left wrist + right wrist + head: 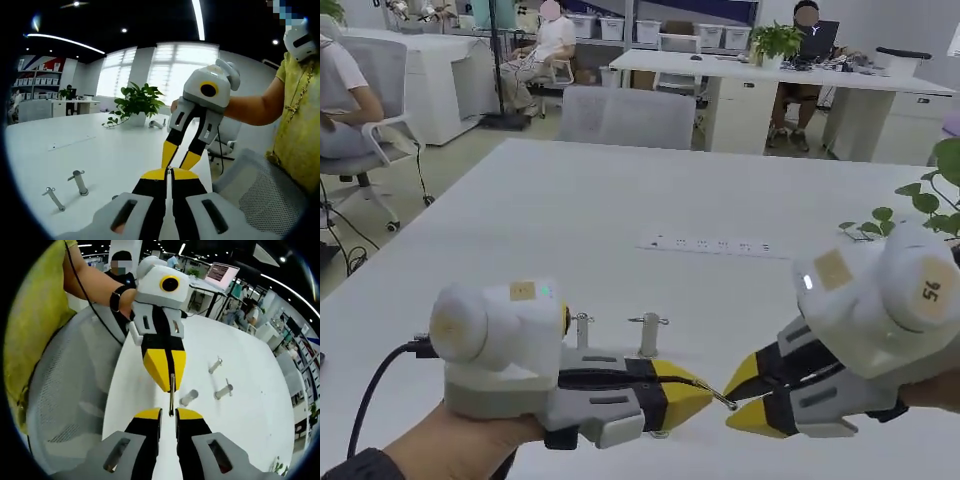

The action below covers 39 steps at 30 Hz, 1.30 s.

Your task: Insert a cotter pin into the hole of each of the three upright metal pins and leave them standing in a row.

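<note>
Head view: both claws are meeting tip to tip over the near edge of the white desk (620,200). Left claw (708,392) is clamping fully closed on a thin cotter pin (722,398), which is projecting from its tips. Right claw (730,407) is standing parted, jaws flanking the pin's free end. First metal pin (583,331) and second metal pin (649,336) are standing upright side by side just behind the left claw, each carrying a thin cross-piece through its top. Right gripper view: third metal pin (189,398) is sitting nearest the claws, close beside the other two.
</note>
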Available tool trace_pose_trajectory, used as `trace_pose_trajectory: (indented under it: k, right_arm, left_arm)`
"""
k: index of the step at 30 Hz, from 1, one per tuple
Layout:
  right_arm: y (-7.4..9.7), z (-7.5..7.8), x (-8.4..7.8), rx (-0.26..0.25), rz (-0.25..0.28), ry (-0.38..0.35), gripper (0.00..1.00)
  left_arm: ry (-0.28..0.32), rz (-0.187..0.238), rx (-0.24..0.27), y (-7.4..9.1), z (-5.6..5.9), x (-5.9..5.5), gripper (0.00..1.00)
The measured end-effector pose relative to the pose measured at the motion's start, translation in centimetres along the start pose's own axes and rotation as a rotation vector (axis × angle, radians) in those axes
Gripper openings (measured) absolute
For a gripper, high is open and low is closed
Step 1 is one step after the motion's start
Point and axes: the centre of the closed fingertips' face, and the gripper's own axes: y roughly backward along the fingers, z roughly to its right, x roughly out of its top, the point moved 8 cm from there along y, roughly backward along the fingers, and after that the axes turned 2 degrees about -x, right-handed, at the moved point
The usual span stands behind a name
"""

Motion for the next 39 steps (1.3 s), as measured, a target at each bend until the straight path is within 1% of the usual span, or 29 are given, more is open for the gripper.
trace_pose_trajectory:
  k: [1, 2, 7, 11, 13, 15, 21, 22, 23, 24, 28, 29, 30, 31, 32, 33, 34, 35, 37, 39]
  right_arm:
    - [-0.08, 0.01, 0.03, 0.004, 0.004, -0.006, 0.11]
    - [-0.16, 0.13, 0.06, -0.011, 0.007, 0.004, 0.11]
    - [-0.18, 0.28, 0.05, -0.007, 0.015, -0.007, 0.08]
    - [-0.16, 0.35, 0.07, -0.009, 0.032, -0.013, 0.07]
    - [-0.13, 0.39, 0.08, -0.008, 0.044, -0.032, 0.07]
    - [-0.11, 0.35, 0.1, -0.007, 0.05, -0.033, 0.07]
    - [0.04, 0.48, 0.08, -0.012, 0.047, -0.033, 0.05]
    - [0.16, 0.52, 0.04, -0.011, 0.037, -0.036, 0.04]
    - [0.25, 0.61, 0.05, -0.014, 0.034, -0.039, 0.04]
    - [0.36, 0.63, 0.0, -0.005, 0.025, -0.039, 0.04]
    - [0.52, 0.68, 0.02, -0.003, 0.013, -0.035, 0.03]
    - [0.55, 0.79, 0.02, -0.011, 0.011, -0.033, 0.03]
    - [0.57, 0.77, -0.1, 0.007, -0.007, -0.046, 0.03]
    - [0.55, 0.9, -0.1, -0.003, -0.009, -0.04, 0.03]
    - [0.58, 0.94, -0.12, -0.006, -0.012, -0.035, 0.03]
    - [0.62, 0.89, -0.14, 0.007, -0.022, -0.041, 0.03]
    - [0.63, 0.9, -0.09, 0.006, -0.021, -0.04, 0.03]
    - [0.67, 0.95, -0.02, 0.005, -0.023, -0.038, 0.03]
    - [0.7, 0.98, 0.05, 0.014, -0.032, -0.039, 0.03]
    - [0.65, 0.96, 0.1, 0.023, -0.042, -0.038, 0.03]
  left_arm:
    - [0.001, 0.002, 0.002, 0.07, -0.05, 0.02, 0.0]
    - [0.006, 0.005, 0.002, 0.15, -0.07, 0.04, 0.0]
    - [0.019, 0.021, 0.003, 0.37, -0.06, 0.08, 0.0]
    - [0.035, 0.038, -0.003, 0.49, -0.1, 0.1, 0.0]
    - [0.035, 0.033, -0.001, 0.48, -0.06, 0.06, 0.0]
    - [0.038, 0.037, -0.004, 0.48, -0.05, 0.06, 0.0]
    - [0.044, 0.04, 0.0, 0.49, -0.15, -0.03, 0.0]
    - [0.037, 0.033, -0.001, 0.53, -0.2, -0.12, 0.0]
    - [0.044, 0.038, 0.008, 0.6, -0.22, -0.14, 0.0]
    - [0.047, 0.04, 0.004, 0.74, -0.26, -0.15, 0.0]
    - [0.047, 0.046, 0.005, 0.75, -0.27, -0.04, 0.0]
    - [0.045, 0.044, 0.005, 0.75, -0.29, -0.05, 0.0]
    - [0.044, 0.043, 0.002, 0.72, -0.25, -0.06, 0.0]
    - [0.043, 0.044, 0.0, 0.71, -0.19, -0.04, 0.0]
    - [0.036, 0.042, 0.002, 0.71, -0.15, -0.03, 0.0]
    - [0.026, 0.043, 0.002, 0.72, -0.09, 0.03, 0.0]
    - [0.014, 0.043, 0.009, 0.75, -0.16, 0.04, 0.0]
    - [-0.013, 0.038, 0.014, 0.79, -0.21, 0.06, 0.0]
    - [-0.027, 0.013, 0.013, 0.69, -0.12, -0.05, 0.0]
    - [-0.051, 0.002, 0.009, 0.57, -0.04, -0.09, 0.0]
